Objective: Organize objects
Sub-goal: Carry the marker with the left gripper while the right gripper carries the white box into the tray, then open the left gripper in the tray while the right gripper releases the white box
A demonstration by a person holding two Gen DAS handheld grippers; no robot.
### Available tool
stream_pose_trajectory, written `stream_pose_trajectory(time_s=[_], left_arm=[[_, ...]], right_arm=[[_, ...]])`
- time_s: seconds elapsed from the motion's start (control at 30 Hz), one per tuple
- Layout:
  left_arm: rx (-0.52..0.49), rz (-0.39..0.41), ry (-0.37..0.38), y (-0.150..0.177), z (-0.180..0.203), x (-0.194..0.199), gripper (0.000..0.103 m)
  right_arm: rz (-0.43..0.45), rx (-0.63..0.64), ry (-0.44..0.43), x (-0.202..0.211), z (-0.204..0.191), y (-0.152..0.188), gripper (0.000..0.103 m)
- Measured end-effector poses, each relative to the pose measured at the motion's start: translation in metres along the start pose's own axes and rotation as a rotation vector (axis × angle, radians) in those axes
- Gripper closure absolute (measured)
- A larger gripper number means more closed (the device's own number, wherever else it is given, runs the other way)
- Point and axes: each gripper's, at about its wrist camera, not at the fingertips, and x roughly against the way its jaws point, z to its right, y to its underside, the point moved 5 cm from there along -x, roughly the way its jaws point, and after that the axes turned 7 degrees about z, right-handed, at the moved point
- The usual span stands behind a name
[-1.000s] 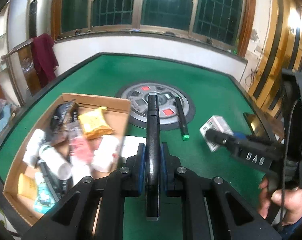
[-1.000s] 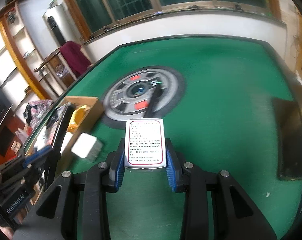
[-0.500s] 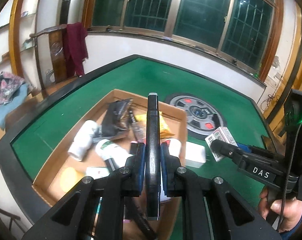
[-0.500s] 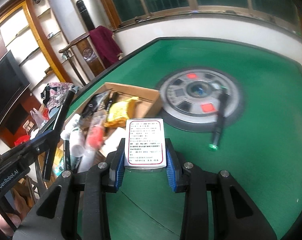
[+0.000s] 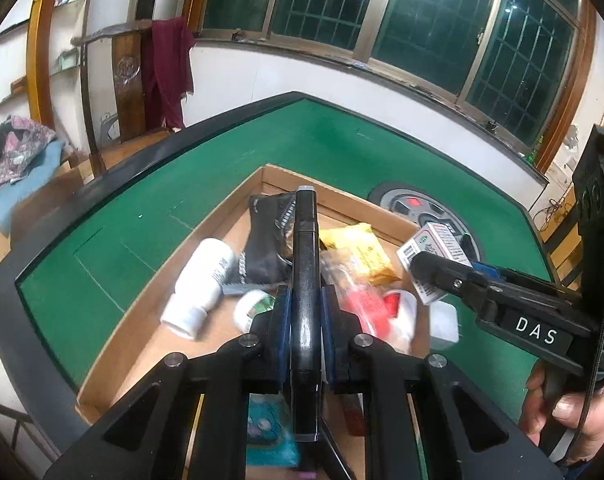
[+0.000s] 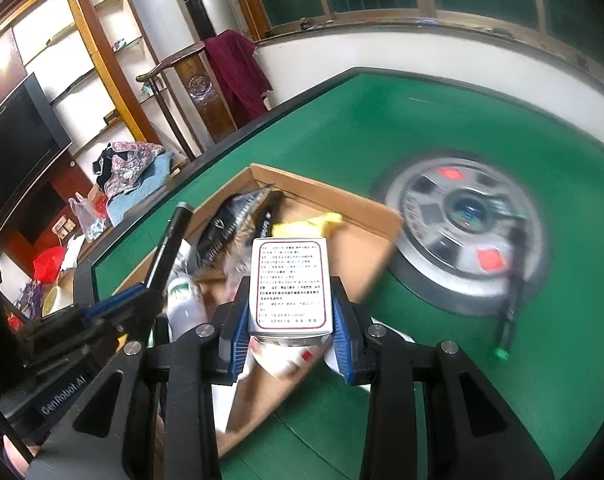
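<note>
Both loads hang over the cardboard box (image 5: 230, 216), so the step in hand looks like the drop, and it will go best one gripper at a time. The left gripper (image 5: 305, 312) is clamped hard on a slim black remote-like bar (image 5: 305, 264) held edge-up along its fingers; nearest beneath it lie a teal packet (image 5: 268, 436) by the box's near edge, then a white bottle (image 5: 204, 284) and a red-and-white packet (image 5: 375, 308) toward the middle. I would lower that bar toward the bare cardboard at the left side of the box before letting go, since a release from this height could send it bouncing off the bottle. The right gripper (image 6: 289, 312) pinches a small white medicine carton (image 6: 289, 284) by its sides, printed face up, above the box's right edge; it should travel further inward first, or the carton may land on the green felt table (image 5: 114, 248). Both grippers point steeply downward and sit close side by side, the right hand (image 5: 565, 416) wrapped on its handle. Beyond, a yellow packet (image 5: 361, 248) and a black pouch (image 5: 264, 240) fill the far corner, and a green-tipped black pen (image 6: 507, 320) lies on the table's central dial (image 6: 457, 220).
</note>
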Motion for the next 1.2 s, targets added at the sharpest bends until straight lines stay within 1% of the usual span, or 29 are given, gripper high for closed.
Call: stream_pose_trajectory(time_s=[0.3, 0.6, 0.87, 1.2], left_arm=[[0.012, -0.046, 0.015, -0.01, -0.005, -0.02, 0.091], [0.011, -0.073, 0.014, -0.006, -0.009, -0.031, 0.091], [0.013, -0.091, 0.026, -0.003, -0.011, -0.034, 0.091], [0.035, -0.117, 0.03, -0.001, -0.013, -0.036, 0.089]], right_arm=[[-0.045, 0.009, -0.005, -0.04, -0.015, -0.023, 0.071], [-0.099, 0.004, 0.012, -0.069, -0.011, -0.023, 0.071], [-0.127, 0.004, 0.016, -0.079, -0.008, -0.018, 0.071], [-0.153, -0.002, -0.008, -0.079, -0.01, -0.015, 0.069]])
